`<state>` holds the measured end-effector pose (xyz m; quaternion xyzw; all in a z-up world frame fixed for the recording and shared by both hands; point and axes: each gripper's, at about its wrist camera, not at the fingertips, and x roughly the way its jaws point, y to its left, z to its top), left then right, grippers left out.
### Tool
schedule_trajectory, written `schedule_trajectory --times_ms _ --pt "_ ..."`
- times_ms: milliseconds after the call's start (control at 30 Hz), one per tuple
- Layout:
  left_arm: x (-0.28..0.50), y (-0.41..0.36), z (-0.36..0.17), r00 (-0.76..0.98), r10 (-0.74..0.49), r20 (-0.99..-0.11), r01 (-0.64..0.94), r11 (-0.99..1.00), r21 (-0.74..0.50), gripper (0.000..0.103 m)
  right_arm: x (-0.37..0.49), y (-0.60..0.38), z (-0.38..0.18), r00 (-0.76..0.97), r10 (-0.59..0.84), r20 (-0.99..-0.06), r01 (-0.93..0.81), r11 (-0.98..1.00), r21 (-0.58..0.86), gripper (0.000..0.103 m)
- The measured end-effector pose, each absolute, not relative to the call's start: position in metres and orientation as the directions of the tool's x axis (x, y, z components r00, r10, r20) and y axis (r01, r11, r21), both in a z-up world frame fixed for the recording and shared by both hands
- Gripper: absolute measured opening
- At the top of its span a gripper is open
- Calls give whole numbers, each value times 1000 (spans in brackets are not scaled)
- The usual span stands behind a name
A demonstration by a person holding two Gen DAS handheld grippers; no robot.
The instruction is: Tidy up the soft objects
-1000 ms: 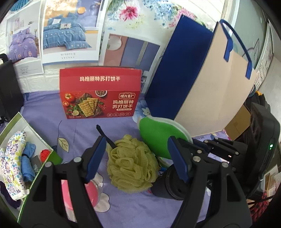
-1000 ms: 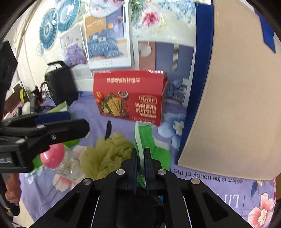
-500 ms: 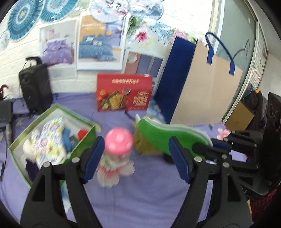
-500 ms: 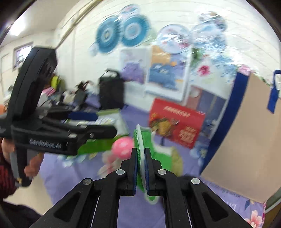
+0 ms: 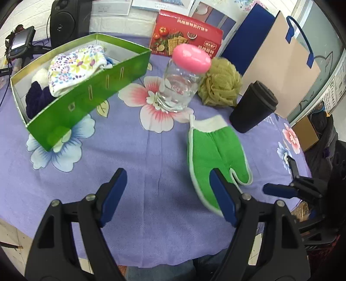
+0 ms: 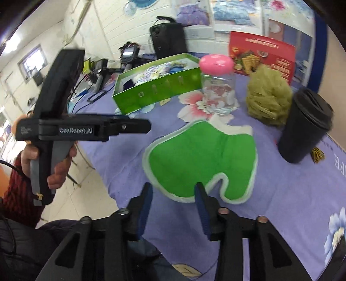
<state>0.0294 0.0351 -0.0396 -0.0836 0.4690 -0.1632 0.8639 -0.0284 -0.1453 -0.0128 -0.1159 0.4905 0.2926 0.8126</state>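
A green bath mitt with white trim [image 5: 216,155] lies flat on the purple flowered cloth, also in the right wrist view [image 6: 201,160]. My left gripper [image 5: 167,196] is open and empty above the cloth, its right finger over the mitt's near edge. My right gripper [image 6: 174,207] is open and empty just short of the mitt. A yellow-green bath pouf [image 5: 220,83] sits behind a jar. The green box [image 5: 90,95] at the left holds a flowered cloth [image 5: 75,64] and other soft things.
A glass jar with a pink lid [image 5: 183,80] stands mid-table. A black lidded cup [image 5: 253,110] stands right of the mitt. A red cracker box [image 5: 188,36], a blue and tan paper bag [image 5: 279,62] and a black speaker [image 5: 67,19] stand behind.
My right gripper has let go of the green mitt, which now lies flat on the cloth. Both grippers have pulled back toward the near edge of the table.
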Motion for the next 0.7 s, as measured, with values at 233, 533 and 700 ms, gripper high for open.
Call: schedule_trajectory --times_ms 233,533,700 --pt "40 11 -56 478 -356 -803 240 932 -271 79 -5 -183 -24 391 309 -867 -426 896 127 43" --pt "55 -6 -67 453 -342 -824 257 935 -247 79 16 -192 -35 426 264 -865 -379 921 94 48" --pt "63 -11 -70 442 -340 -830 263 934 -243 77 32 -194 -43 428 251 -868 -367 926 87 50"
